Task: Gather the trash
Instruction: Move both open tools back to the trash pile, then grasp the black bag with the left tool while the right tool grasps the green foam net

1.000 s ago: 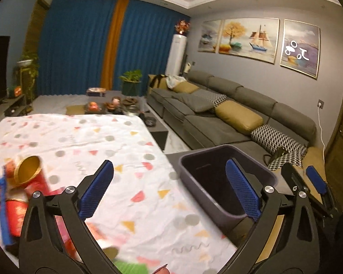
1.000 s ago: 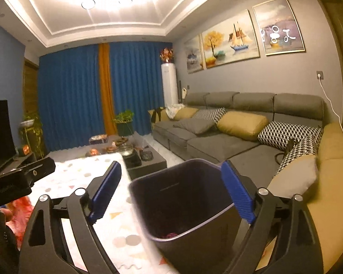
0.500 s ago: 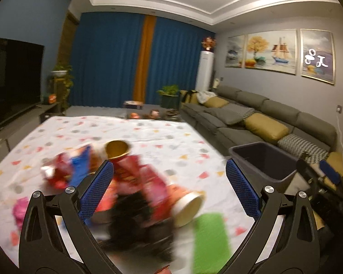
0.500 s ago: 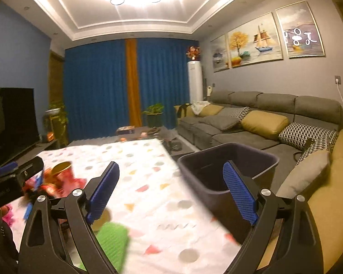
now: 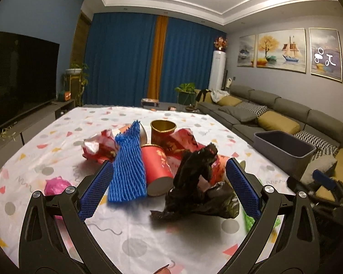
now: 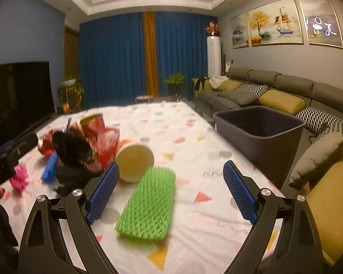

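Crumpled confetti-print tablecloth [image 5: 57, 141] under ribbed blue foam net [image 5: 128, 166], crinkled black bag [image 5: 196, 189].

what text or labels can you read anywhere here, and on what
None can be quoted.
Red paper cup: gold markings, too blurred to read.
Red wrapper: dark markings, illegible.
Right-hand painting: white brush-like marks, not readable as words.
Grey trash bin, blue foam net, green foam net: no text visible.
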Action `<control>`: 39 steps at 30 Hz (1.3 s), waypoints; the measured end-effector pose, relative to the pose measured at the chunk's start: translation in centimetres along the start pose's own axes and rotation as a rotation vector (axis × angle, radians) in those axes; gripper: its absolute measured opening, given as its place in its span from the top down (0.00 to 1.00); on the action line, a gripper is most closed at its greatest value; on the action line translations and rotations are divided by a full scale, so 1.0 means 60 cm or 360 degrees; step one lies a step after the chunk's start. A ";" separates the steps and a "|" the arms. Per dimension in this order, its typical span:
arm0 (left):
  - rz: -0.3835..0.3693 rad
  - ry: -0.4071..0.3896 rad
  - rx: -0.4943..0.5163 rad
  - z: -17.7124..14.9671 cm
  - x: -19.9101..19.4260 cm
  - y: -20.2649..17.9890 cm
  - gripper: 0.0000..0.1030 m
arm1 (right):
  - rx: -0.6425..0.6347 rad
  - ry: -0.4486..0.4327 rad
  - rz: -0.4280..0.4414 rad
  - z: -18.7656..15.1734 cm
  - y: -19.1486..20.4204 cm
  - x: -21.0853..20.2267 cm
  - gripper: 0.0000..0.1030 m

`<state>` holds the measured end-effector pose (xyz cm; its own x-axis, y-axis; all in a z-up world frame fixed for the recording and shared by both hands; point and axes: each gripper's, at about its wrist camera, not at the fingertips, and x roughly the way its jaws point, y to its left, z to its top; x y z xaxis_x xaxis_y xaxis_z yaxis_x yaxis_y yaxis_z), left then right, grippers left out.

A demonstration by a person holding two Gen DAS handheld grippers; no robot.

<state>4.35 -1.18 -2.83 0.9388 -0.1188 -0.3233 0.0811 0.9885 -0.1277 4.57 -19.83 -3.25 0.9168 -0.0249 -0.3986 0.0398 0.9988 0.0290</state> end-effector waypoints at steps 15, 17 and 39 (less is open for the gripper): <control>-0.0038 0.0060 0.0009 -0.014 0.029 -0.001 0.10 | -0.0013 0.0224 0.0032 -0.053 0.020 0.054 0.25; -0.0051 0.0076 0.0008 -0.014 0.037 -0.001 0.11 | -0.0006 0.0246 0.0035 -0.057 0.020 0.058 0.28; -0.0254 0.0444 -0.0023 -0.014 0.142 -0.016 0.83 | 0.0016 0.0325 0.0138 -0.076 0.015 0.081 0.84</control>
<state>11.97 -3.20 -6.23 0.7864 -0.2956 -0.5424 0.2135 0.9540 -0.2104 7.25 -18.86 -9.35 0.8174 0.0714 -0.5716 -0.0309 0.9963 0.0804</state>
